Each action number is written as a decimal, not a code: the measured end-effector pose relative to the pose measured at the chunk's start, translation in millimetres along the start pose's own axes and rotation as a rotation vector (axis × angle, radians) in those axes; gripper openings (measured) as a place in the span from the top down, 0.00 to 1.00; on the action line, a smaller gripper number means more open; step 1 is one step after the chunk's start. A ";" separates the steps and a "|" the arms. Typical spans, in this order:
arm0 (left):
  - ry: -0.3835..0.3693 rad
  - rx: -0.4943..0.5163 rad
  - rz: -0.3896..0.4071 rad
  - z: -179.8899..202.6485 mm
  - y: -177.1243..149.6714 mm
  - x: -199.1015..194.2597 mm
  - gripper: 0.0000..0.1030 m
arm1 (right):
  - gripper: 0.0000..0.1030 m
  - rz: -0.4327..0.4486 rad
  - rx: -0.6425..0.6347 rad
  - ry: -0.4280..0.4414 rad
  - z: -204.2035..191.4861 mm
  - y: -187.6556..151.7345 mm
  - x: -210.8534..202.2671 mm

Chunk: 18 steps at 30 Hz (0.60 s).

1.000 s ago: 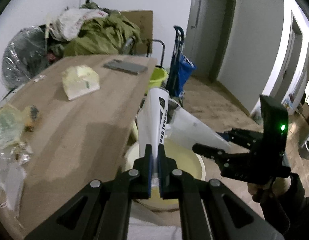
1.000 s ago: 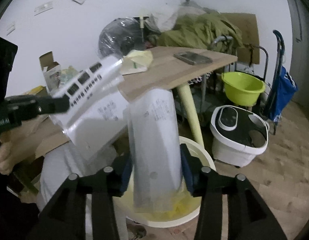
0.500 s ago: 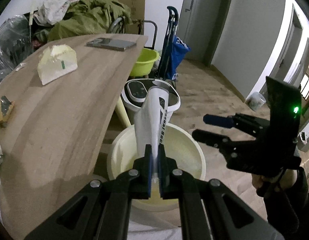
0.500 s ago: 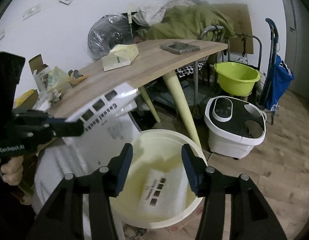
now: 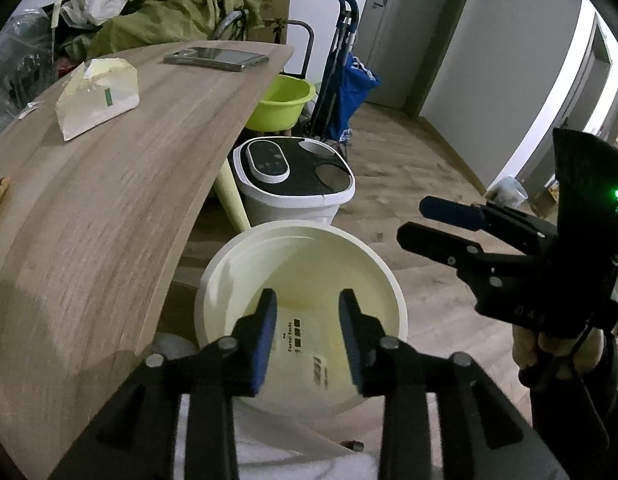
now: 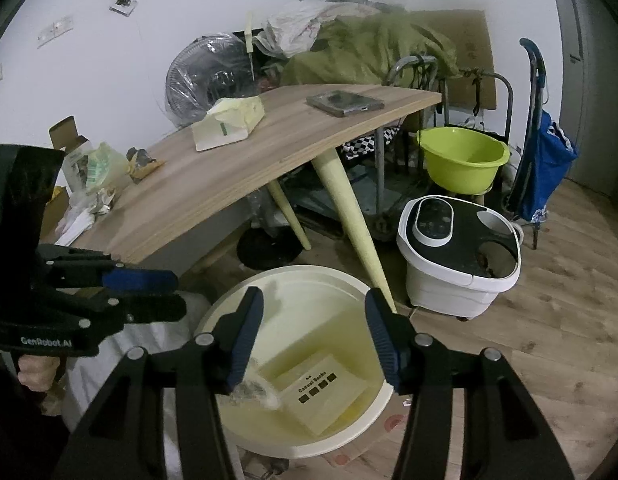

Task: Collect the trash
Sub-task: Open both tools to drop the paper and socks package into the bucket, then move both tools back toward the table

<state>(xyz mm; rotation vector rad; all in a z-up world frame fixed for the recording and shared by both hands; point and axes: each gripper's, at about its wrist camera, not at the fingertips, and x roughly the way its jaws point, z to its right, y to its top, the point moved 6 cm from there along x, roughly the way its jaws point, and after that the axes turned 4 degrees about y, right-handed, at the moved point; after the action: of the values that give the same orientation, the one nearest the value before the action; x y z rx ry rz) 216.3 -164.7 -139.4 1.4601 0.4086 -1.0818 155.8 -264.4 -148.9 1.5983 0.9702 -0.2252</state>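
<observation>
A cream round trash bin stands on the floor beside the wooden table. Flat white sock packages lie inside it. My left gripper is open and empty, right above the bin. My right gripper is open and empty over the bin too; it shows in the left wrist view. More trash lies on the table: a yellowish paper bag and crumpled wrappers.
A phone lies at the table's far end. A white foot bath, a green basin and a blue trolley stand past the bin. Clutter piles at the wall.
My right gripper opened and dropped its clear package into the bin. Then my left gripper opened and its white package fell in. Both tilted down over the bin.
</observation>
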 end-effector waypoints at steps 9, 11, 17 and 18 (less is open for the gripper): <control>0.006 -0.005 0.051 -3.2 0.7 -18.8 0.65 | 0.51 0.001 -0.030 -0.002 -12.0 4.4 -4.2; 0.009 -0.008 0.064 -6.7 1.4 -23.6 0.64 | 0.51 0.001 -0.039 -0.001 -15.9 5.8 -5.0; 0.030 -0.020 0.095 -17.2 -0.9 -39.1 0.64 | 0.51 0.000 -0.065 0.000 -29.4 11.8 -5.2; 0.031 -0.022 0.099 -19.1 -1.9 -41.9 0.64 | 0.51 0.001 -0.070 0.002 -33.2 12.9 -5.5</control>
<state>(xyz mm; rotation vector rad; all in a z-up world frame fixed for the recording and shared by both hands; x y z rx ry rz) 201.0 -132.8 -110.0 1.4642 0.3654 -0.9737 149.2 -236.9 -126.5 1.5350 0.9683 -0.1867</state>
